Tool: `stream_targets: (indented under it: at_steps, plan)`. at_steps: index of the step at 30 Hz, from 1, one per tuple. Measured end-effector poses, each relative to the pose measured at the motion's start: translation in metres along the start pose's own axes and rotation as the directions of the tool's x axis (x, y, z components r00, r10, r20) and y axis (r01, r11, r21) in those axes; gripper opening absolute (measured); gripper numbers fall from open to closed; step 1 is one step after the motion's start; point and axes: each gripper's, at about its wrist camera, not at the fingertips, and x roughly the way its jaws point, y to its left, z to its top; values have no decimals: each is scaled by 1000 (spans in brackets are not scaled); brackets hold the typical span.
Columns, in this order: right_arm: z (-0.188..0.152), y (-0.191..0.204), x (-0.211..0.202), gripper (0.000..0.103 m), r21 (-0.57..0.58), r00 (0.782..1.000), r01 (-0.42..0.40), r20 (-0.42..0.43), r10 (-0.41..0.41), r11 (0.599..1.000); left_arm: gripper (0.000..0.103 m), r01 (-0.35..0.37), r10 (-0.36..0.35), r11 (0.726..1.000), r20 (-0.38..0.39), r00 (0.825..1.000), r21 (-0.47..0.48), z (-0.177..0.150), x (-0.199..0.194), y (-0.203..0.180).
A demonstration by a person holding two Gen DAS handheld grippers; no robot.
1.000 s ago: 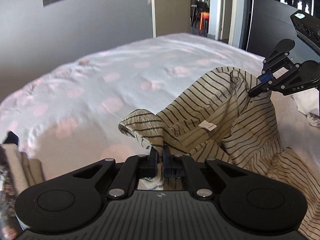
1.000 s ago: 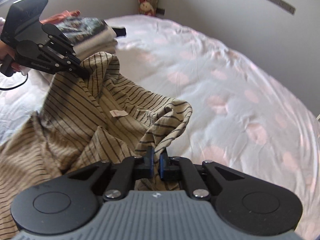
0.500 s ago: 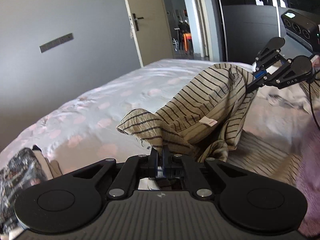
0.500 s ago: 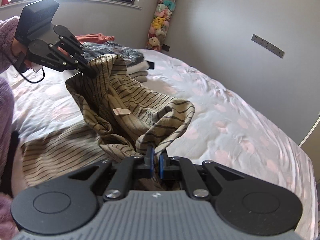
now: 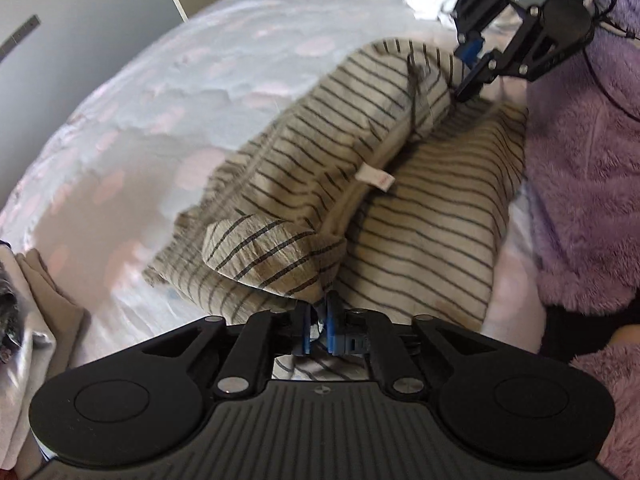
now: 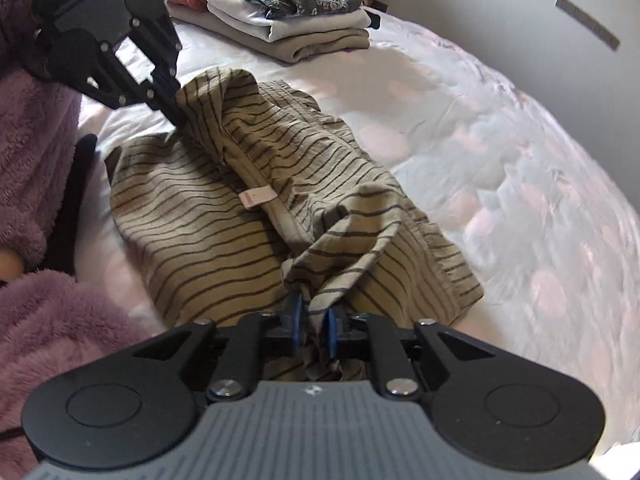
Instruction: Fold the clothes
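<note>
Both the left gripper [image 5: 318, 322] and right gripper [image 6: 314, 326] have just been opening, their fingers apart around the striped shirt [image 6: 192, 216], now folded onto the bed [image 6: 500, 140].

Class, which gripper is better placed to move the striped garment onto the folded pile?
Probably left gripper: the folded pile lies on its side. Both jaws, just opening, straddle the striped garment.

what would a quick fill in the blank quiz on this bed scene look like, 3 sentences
1. The garment between both grippers has dark ____ on beige cloth.
2. The folded pile lies on the ____.
3. The person's sleeve is fuzzy and ____ in colour.

Missing words: stripes; bed; purple
</note>
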Motion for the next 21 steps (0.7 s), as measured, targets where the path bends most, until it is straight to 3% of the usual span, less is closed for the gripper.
stream_targets:
  at_steps: [1,2,5,8,13,17,21]
  plan:
    - [-3,0,-4,38,19,1000,-12,-5,12,1000,14,-4,4,1000,-3,1000,3,-2,-2,-2]
    - [-3,1,-10,42,27,1000,-17,0,17,999,17,-13,13,1000,1,1000,5,-4,-6,-4]
    - [-6,1,-27,45,77,999,-28,26,26,997,26,4,-4,999,13,1000,-33,-7,-21,-3]
    - [-7,-4,-44,50,156,997,-40,75,29,987,50,19,-13,994,65,998,-105,-6,-41,3]
    - [3,-22,-51,51,264,993,-22,114,-8,964,50,-17,47,968,115,992,-250,6,-53,33]
    - [21,-37,-36,50,287,996,8,84,-33,958,50,8,45,923,130,990,-385,21,-44,66]
    - [35,-52,-21,50,320,997,13,62,-35,947,50,9,38,908,103,994,-418,35,-26,83]
